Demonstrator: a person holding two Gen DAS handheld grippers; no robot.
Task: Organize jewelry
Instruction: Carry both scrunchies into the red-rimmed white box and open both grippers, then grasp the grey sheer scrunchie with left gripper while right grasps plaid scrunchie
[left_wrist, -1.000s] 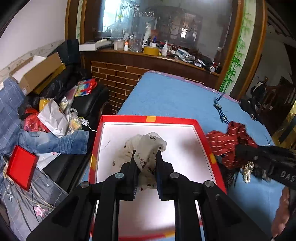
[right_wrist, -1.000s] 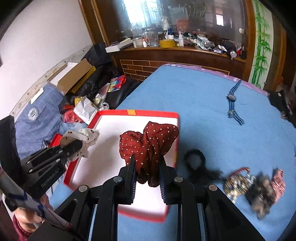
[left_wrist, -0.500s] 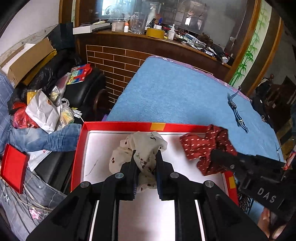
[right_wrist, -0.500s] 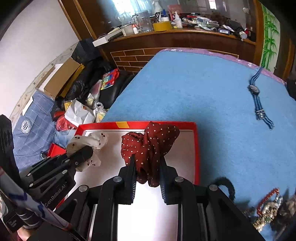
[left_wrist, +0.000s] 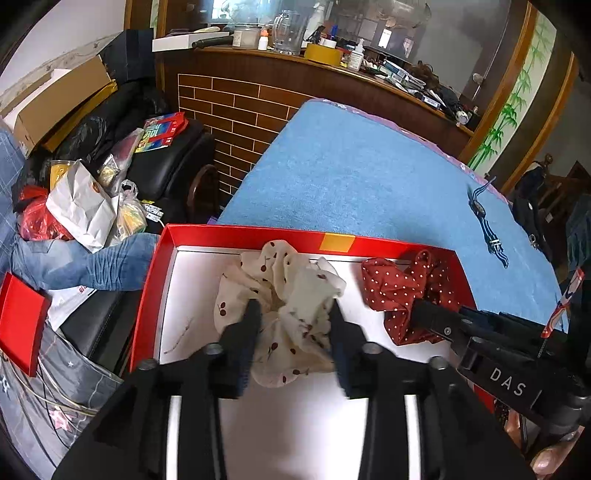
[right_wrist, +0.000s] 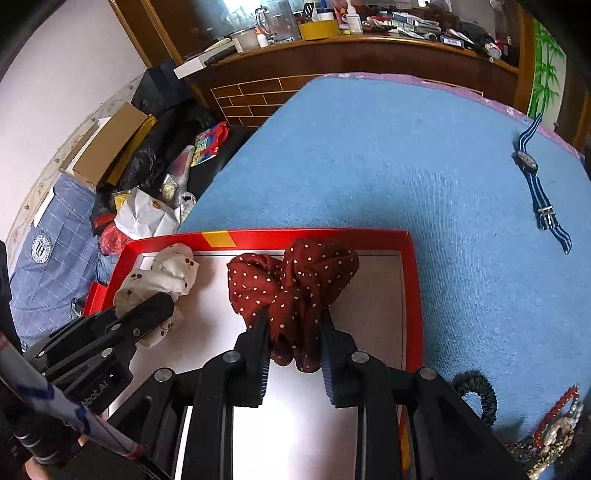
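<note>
From my left wrist I look down my left gripper (left_wrist: 293, 317) at a cream scrunchie (left_wrist: 280, 306), soft crumpled cloth printed with small red cherries, lying puffed on the smooth white floor of a shallow red box (left_wrist: 155, 280) with a yellow patch on its far rim. My jaws are opening; the cream cloth sits between the fingers (left_wrist: 247, 328) and the pads stand a little off it. To the right in the same box lies a red scrunchie (left_wrist: 395, 291), dark red cloth with white dots, with my right gripper (left_wrist: 436, 321) reaching in at it. The box rests on a blue table (left_wrist: 351, 184) with a nubby, towel-like cover, and a striped watch (left_wrist: 487, 225) lies far off near the right edge. Behind are a brick-patterned wall, a cluttered wooden shelf, and bags, jeans and cardboard piled at the left. From my right wrist, the red scrunchie (right_wrist: 295, 288) bunches up between my right gripper (right_wrist: 291, 332) fingers, which are opening yet touch the cloth on both sides. The cream scrunchie (right_wrist: 162, 280) lies at the left of the red box (right_wrist: 415, 295), my left gripper (right_wrist: 147, 314) upon it. On the blue table (right_wrist: 406, 166) the watch (right_wrist: 535, 184) stretches flat at the far right; a black coiled hair tie (right_wrist: 476, 395) and a heap of beads (right_wrist: 557, 432) lie just beside the box at the near right.
</note>
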